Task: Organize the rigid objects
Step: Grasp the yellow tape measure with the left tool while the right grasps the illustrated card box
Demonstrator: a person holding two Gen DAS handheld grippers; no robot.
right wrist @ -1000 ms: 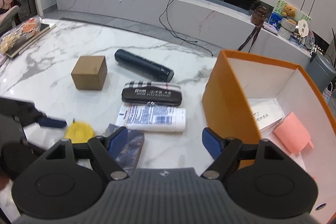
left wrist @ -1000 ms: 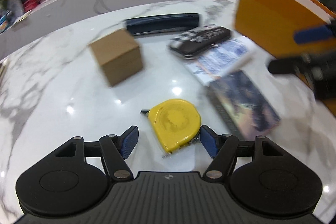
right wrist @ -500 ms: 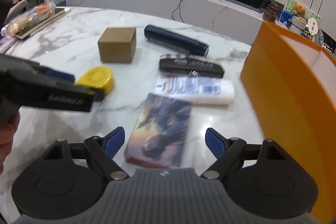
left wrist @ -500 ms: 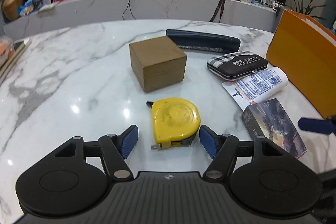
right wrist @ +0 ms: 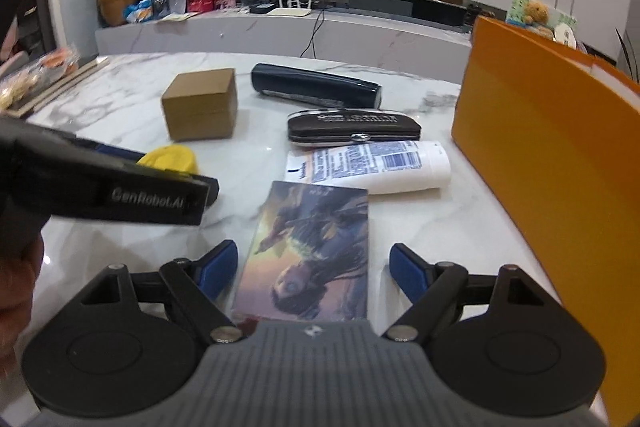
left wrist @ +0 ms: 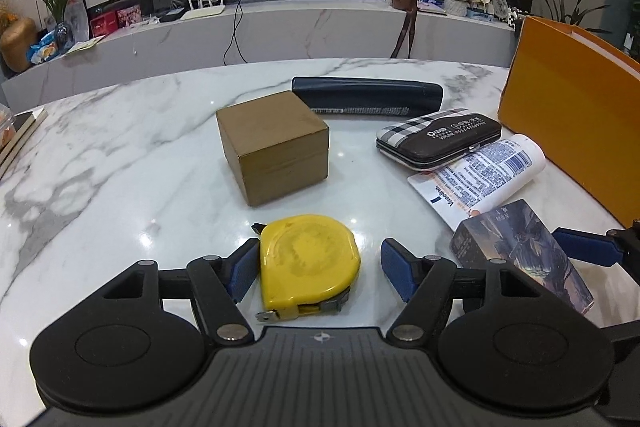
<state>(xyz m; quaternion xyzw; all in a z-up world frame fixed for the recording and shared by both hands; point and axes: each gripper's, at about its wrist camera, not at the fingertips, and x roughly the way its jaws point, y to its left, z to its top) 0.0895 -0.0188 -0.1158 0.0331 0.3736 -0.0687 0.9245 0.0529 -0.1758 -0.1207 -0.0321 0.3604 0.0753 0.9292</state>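
A yellow tape measure point(left wrist: 308, 259) lies flat on the white marble table point(left wrist: 120, 167). My left gripper point(left wrist: 318, 273) straddles it with its jaws opening. The left pad is close to the case and the right pad stands clear of it. A flat box with a painted figure on its lid point(right wrist: 312, 235) lies between the fingers of my right gripper point(right wrist: 312, 271). Those jaws are closing, with a gap still showing at the right pad. The left gripper's finger point(right wrist: 120, 187) crosses the right wrist view, half hiding the tape measure point(right wrist: 170, 157).
A brown cardboard box point(left wrist: 276, 147), a dark tube point(left wrist: 368, 95), a plaid case point(left wrist: 440, 137) and a white lotion tube point(left wrist: 480, 175) lie beyond. A tall orange box point(right wrist: 540, 147) walls off the right side. A hand point(right wrist: 16, 287) shows at the left edge.
My right gripper has sunk toward the table and come over the picture box, which now lies between its fingers. The left gripper has turned a little, still astride the tape measure.
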